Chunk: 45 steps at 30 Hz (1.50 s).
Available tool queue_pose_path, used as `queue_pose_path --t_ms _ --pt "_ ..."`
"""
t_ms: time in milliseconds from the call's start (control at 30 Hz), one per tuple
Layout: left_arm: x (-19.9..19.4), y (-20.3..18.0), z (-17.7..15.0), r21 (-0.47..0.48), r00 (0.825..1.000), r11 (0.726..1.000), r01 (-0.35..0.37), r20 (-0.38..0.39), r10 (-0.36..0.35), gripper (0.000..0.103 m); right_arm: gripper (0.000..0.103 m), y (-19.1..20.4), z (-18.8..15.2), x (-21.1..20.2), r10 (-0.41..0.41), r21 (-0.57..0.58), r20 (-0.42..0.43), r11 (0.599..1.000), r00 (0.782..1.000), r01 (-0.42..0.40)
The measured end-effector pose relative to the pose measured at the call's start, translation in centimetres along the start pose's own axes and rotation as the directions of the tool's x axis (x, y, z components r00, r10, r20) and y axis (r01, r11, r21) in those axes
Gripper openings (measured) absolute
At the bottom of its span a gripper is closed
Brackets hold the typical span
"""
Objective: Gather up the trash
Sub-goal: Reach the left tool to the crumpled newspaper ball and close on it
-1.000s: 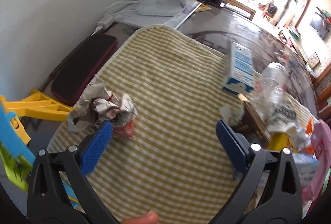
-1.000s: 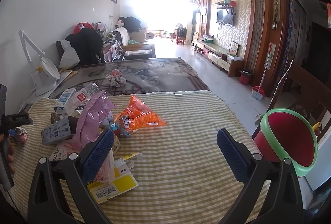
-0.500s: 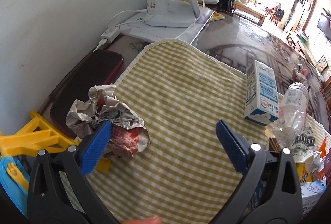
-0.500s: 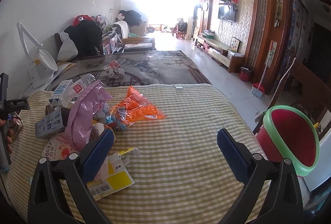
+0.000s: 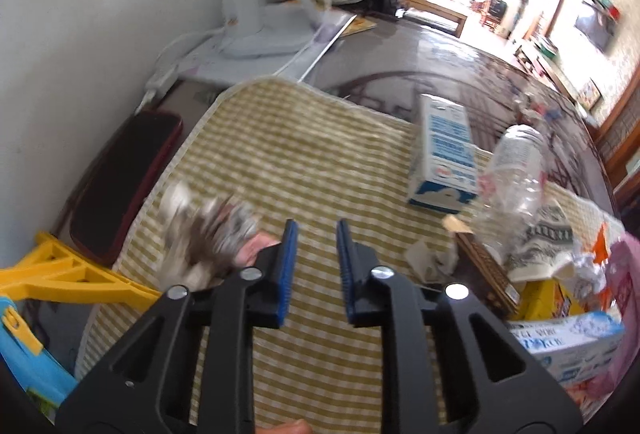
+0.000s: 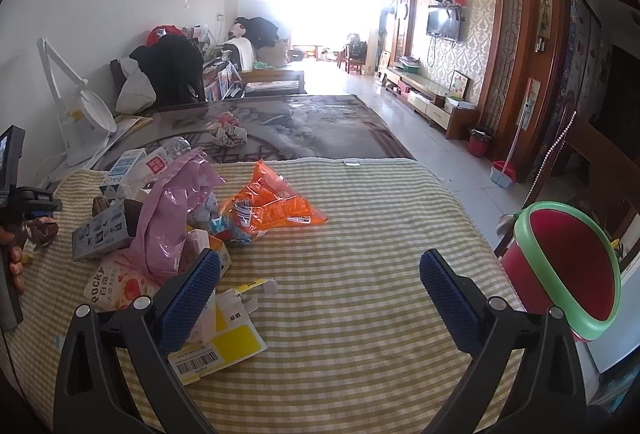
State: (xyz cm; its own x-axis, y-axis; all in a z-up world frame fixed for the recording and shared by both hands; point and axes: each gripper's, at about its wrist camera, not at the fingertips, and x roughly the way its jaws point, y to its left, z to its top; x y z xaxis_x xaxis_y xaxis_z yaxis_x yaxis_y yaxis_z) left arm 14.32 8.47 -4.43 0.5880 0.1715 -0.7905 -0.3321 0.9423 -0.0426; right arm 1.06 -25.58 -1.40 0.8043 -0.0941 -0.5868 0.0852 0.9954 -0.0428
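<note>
My left gripper [image 5: 316, 266] has its blue pads drawn close together with a narrow gap and nothing between them. A crumpled paper wad [image 5: 212, 238], blurred, lies just left of the left finger, outside the jaws. A blue-and-white carton [image 5: 444, 157] and a clear plastic bottle [image 5: 516, 169] lie to the right on the striped cloth [image 5: 288, 153]. My right gripper [image 6: 316, 290] is open and empty over the cloth. Left of it lies a trash pile: a pink bag [image 6: 172, 213], an orange wrapper [image 6: 272, 205] and a yellow-and-white box [image 6: 216, 342]. A red bin with a green rim [image 6: 568, 266] stands at the right.
A dark red case [image 5: 124, 177], a yellow plastic frame [image 5: 56, 274] and a white desk lamp [image 5: 248, 17] stand along the wall at the left. More wrappers and boxes [image 5: 560, 318] crowd the left wrist view's right edge. A paper wad [image 6: 228, 129] lies on the dark table beyond the cloth.
My left gripper has closed from wide open to nearly shut; the paper wad now sits outside its left finger. The right gripper stays open and has hardly moved.
</note>
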Motion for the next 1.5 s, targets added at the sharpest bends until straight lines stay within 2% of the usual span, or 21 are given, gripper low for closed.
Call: queue_pose_path --t_ms 33,100,133,200,267,367,533,667,900,967,1100,1267,1500 --pt "-0.7 -1.2 -0.2 0.052 1.000 0.999 -0.009 0.029 0.007 0.063 0.096 0.0 0.0 0.0 0.000 0.000 -0.002 1.000 1.000 0.000" --pt "-1.8 -2.7 -0.4 0.117 0.997 0.993 -0.027 0.079 0.018 0.084 0.096 -0.1 0.0 0.0 0.001 0.004 -0.006 1.000 1.000 -0.001" --pt "-2.5 -3.6 -0.7 0.154 0.993 0.987 -0.054 0.116 0.037 0.089 0.096 -0.1 -0.1 -0.1 0.001 0.004 -0.005 1.000 1.000 -0.001" --pt "-2.9 -4.2 -0.7 0.181 0.986 0.979 -0.095 0.152 0.068 0.094 0.096 -0.1 -0.1 -0.1 -0.001 0.003 -0.002 1.000 1.000 0.001" --pt "-2.7 -4.1 -0.8 0.168 0.988 0.980 -0.102 0.132 0.080 0.095 0.096 -0.2 -0.1 -0.1 -0.002 0.006 -0.003 1.000 1.000 0.002" --pt "-2.4 -3.0 -1.4 0.081 0.998 0.996 -0.036 0.045 0.032 0.095 0.096 -0.1 -0.1 0.2 0.005 0.011 -0.011 1.000 1.000 -0.005" --pt "-1.8 -2.3 -3.2 0.009 0.999 0.999 -0.038 -0.019 0.038 0.095 0.096 0.7 -0.2 0.1 0.018 -0.006 -0.011 1.000 1.000 -0.018" --pt "-1.9 -2.3 -3.4 0.016 0.999 0.999 -0.034 -0.017 0.035 0.095 0.096 0.8 -0.1 -0.5 0.017 -0.016 0.005 1.000 1.000 -0.017" --pt "-1.9 -2.1 -4.0 0.014 0.990 0.991 -0.135 0.037 0.134 0.097 0.096 0.2 0.0 -1.0 0.018 0.009 0.012 1.000 1.000 -0.018" --pt "-2.2 -1.9 -4.1 0.004 0.985 0.987 -0.159 0.074 0.158 0.097 0.096 0.2 0.0 -1.0 0.020 0.010 0.009 1.000 1.000 -0.020" --pt "-3.7 -2.1 -4.0 -0.005 0.979 0.988 -0.154 0.137 0.153 0.098 0.096 0.4 0.0 -1.1 0.026 0.005 0.011 1.000 1.000 -0.026" --pt "-3.3 -1.2 -5.0 -0.036 0.979 0.981 -0.193 0.066 0.195 0.098 0.096 0.9 -0.1 -1.1 0.033 -0.003 0.008 0.999 0.999 -0.033" --pt "-0.8 -0.4 -5.1 -0.077 0.992 0.989 -0.124 -0.041 0.121 0.098 0.096 1.5 -0.3 -1.1 0.040 -0.019 0.005 0.999 0.999 -0.040"
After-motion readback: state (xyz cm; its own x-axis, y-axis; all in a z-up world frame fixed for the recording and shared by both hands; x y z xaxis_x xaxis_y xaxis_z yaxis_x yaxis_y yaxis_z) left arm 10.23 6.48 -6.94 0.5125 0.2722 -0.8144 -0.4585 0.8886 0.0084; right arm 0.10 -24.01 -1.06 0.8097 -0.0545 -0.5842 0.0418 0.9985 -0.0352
